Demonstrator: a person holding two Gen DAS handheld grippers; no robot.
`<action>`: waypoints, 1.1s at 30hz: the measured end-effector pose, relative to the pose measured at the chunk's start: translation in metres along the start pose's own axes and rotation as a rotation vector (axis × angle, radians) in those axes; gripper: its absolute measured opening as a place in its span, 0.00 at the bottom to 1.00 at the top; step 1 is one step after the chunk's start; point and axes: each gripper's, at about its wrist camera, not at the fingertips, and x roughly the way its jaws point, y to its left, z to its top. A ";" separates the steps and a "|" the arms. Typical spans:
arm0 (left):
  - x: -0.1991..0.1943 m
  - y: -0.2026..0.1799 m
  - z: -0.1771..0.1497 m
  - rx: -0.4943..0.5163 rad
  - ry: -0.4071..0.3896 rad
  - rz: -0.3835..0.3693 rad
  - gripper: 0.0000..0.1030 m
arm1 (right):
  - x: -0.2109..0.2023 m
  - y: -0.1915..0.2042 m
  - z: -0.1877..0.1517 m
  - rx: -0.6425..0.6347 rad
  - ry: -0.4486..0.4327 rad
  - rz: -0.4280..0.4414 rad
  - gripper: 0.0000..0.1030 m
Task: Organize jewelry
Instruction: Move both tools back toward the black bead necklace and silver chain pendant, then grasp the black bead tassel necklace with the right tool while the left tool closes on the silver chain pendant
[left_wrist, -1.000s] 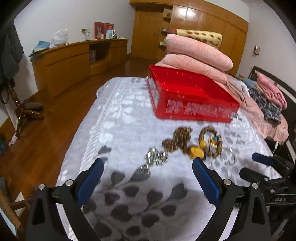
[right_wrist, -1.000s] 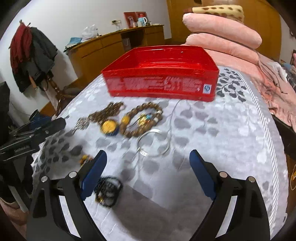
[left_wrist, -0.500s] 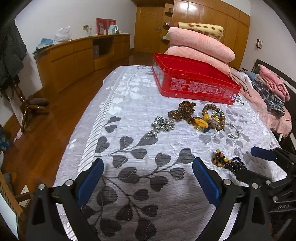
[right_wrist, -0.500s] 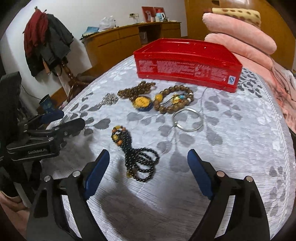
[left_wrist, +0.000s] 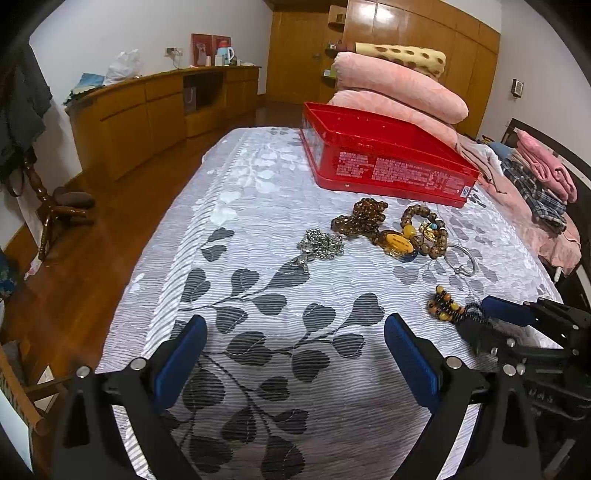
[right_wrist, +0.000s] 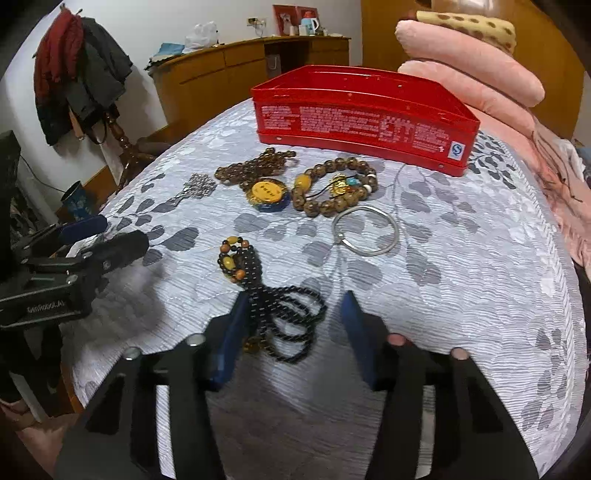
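The right claw (right_wrist: 291, 332) is closing around the black bead necklace (right_wrist: 280, 314) lying between its pads, not yet clenched.

You can see pink pillows (left_wrist: 399, 92) stacked behind, a long wooden cabinet (left_wrist: 147, 114) and coats (right_wrist: 77, 70) on a stand.
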 end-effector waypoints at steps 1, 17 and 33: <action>0.000 0.000 0.000 0.000 -0.001 0.000 0.92 | 0.000 -0.003 0.000 0.016 0.000 0.000 0.37; 0.008 0.001 0.003 -0.009 0.007 -0.002 0.92 | 0.007 -0.007 0.009 0.017 0.007 0.005 0.53; 0.035 0.004 0.035 -0.020 0.021 -0.009 0.90 | 0.001 -0.030 0.006 0.114 -0.014 -0.016 0.27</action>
